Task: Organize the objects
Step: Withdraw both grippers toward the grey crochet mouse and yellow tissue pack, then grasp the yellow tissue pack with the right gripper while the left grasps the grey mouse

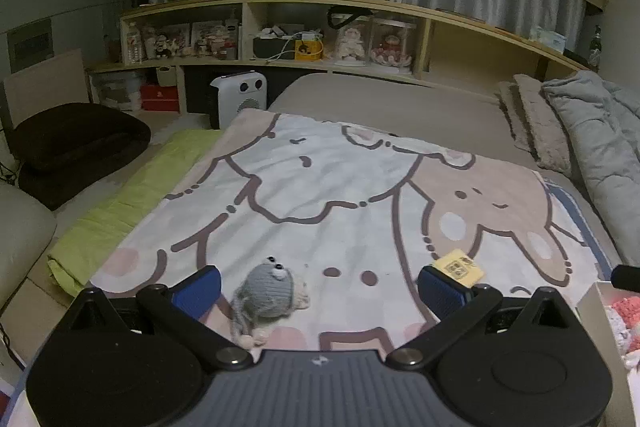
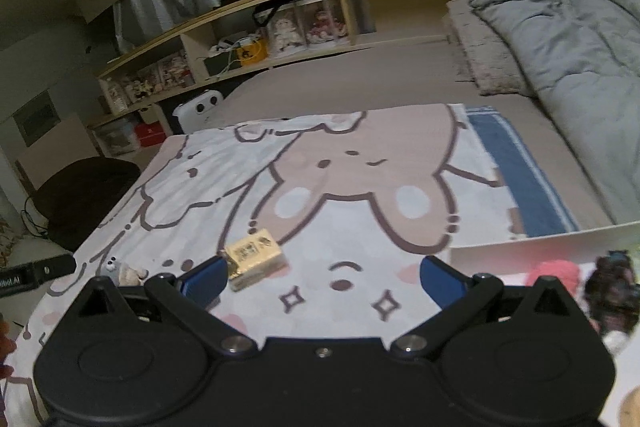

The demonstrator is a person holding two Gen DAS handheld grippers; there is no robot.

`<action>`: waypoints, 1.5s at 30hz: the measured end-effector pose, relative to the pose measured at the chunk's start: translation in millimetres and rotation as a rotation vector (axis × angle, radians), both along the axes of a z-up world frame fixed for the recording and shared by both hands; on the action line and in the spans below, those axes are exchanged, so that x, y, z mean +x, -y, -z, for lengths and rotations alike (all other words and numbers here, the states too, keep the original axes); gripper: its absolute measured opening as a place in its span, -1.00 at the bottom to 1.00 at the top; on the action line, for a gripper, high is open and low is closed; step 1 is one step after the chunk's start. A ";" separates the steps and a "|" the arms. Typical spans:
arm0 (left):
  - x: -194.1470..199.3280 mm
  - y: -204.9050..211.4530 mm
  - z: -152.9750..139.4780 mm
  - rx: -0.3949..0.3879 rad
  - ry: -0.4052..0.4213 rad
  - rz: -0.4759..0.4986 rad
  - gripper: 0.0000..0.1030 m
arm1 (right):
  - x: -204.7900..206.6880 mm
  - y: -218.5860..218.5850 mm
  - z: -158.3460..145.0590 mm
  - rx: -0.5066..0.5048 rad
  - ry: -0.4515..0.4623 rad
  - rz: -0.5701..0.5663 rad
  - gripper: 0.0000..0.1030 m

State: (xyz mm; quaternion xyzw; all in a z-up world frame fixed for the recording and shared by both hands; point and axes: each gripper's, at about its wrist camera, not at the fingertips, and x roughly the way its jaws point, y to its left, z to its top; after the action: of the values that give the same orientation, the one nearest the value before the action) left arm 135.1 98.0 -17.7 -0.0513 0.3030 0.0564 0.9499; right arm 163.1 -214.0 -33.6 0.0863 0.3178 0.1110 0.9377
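Note:
A grey knitted toy (image 1: 267,291) with googly eyes lies on the cartoon blanket (image 1: 340,195), just inside the left finger of my left gripper (image 1: 320,287), which stands open above it. A small yellow box (image 1: 460,267) with a printed code rests beyond the right finger. In the right wrist view the same yellow box (image 2: 254,259) lies beside the left finger of my open right gripper (image 2: 320,279), and the knitted toy (image 2: 122,271) shows at the far left. A white box (image 2: 560,255) holding pink and dark items sits at the right.
A grey duvet (image 2: 580,59) and fuzzy pillow (image 1: 536,123) lie along the bed's right side. Beyond the bed stands a wooden shelf (image 1: 280,27) with figurines and a white heater (image 1: 240,95). A green mat (image 1: 128,203) and dark cushion (image 1: 72,143) lie left of the bed.

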 end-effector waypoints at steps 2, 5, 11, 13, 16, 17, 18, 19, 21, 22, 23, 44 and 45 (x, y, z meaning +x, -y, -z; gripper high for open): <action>2.0 -5.9 1.9 -0.010 0.003 -0.004 1.00 | 7.3 -7.9 3.7 0.007 0.001 -0.011 1.00; 5.8 -12.8 4.8 -0.006 0.010 -0.005 1.00 | 16.8 -20.6 10.2 0.014 0.007 -0.031 1.00; 17.4 -25.9 13.3 -0.040 0.022 -0.012 1.00 | 34.1 -42.3 24.4 0.013 0.043 -0.092 1.00; 21.4 -27.0 18.7 -0.026 0.022 -0.004 1.00 | 42.0 -50.0 29.5 0.003 0.055 -0.121 1.00; 27.9 -30.8 28.7 -0.025 0.018 0.025 1.00 | 53.5 -59.1 38.8 0.000 0.067 -0.163 1.00; 30.9 -32.2 32.0 -0.031 0.013 0.038 1.00 | 58.3 -61.6 42.3 0.003 0.064 -0.174 1.00; 34.0 -34.0 35.2 -0.035 0.009 0.051 1.00 | 62.7 -63.9 45.6 0.005 0.061 -0.185 1.00; 36.9 -35.0 38.3 -0.036 0.007 0.069 1.00 | 66.8 -66.1 49.1 0.006 0.057 -0.196 1.00; 43.9 -35.7 44.8 -0.026 -0.004 0.107 1.00 | 75.8 -71.7 56.6 -0.005 0.042 -0.217 1.00; 46.2 -36.8 48.2 -0.019 -0.006 0.123 1.00 | 80.7 -74.7 60.3 -0.016 0.037 -0.228 1.00; 48.3 -37.5 51.6 -0.012 -0.006 0.133 1.00 | 84.3 -77.0 63.2 -0.024 0.034 -0.237 1.00; 73.7 -52.9 86.3 -0.021 -0.135 0.135 0.28 | 126.1 -121.9 103.8 -0.227 -0.056 -0.433 0.80; 74.0 -53.1 86.2 -0.012 -0.142 0.129 0.18 | 125.7 -122.6 104.1 -0.238 -0.062 -0.434 0.56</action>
State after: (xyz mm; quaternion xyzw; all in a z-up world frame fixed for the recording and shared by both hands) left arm 209.1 151.1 -103.9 -0.0334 0.3727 -0.0032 0.9274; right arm 288.9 -91.3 -137.7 -0.0916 0.3682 0.2687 0.8853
